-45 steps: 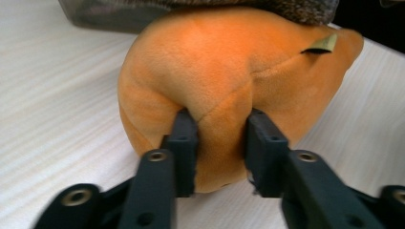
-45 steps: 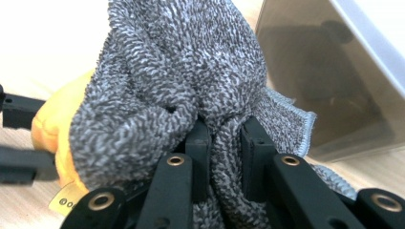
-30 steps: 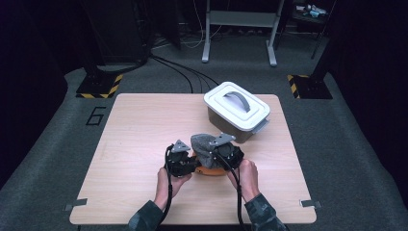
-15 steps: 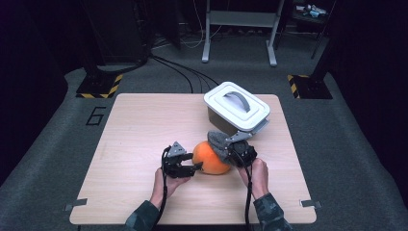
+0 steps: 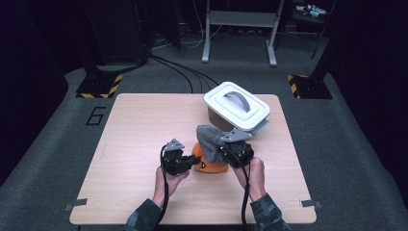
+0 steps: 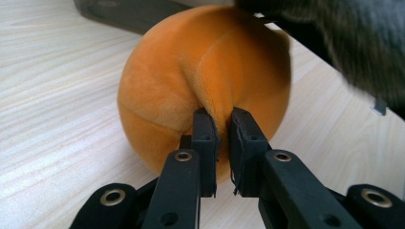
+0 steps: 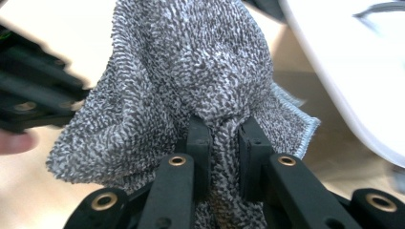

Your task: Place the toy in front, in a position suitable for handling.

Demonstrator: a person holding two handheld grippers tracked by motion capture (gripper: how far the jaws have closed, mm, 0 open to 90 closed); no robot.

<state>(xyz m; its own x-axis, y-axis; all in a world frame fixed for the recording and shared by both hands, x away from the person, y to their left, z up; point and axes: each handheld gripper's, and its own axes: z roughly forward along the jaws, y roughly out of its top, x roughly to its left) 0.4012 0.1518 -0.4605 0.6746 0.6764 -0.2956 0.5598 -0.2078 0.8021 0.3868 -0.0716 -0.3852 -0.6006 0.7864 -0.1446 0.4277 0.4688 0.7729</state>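
A round orange plush toy [image 5: 214, 166] lies on the wooden table [image 5: 134, 125] in front of the person. My left gripper [image 5: 195, 161] is at its left side; in the left gripper view its jaws [image 6: 220, 119] have just been closing and now pinch a fold of the orange plush [image 6: 191, 81]. My right gripper [image 5: 224, 149] is shut on a grey knitted cloth [image 5: 209, 136], which it holds up over the toy's right side. In the right gripper view the cloth [image 7: 191, 71] bunches between the jaws [image 7: 224, 126] and hangs over them.
A white lidded box [image 5: 235, 105] with a grey handle stands just behind the toy, its lid edge [image 7: 344, 71] close to the cloth. A frame's metal legs and black cables stand on the dark floor beyond the table's far edge.
The cloth, which covered the toy a second ago, has been lifted up and to the right by the right gripper, baring the orange plush. The left gripper stays at the toy's left.
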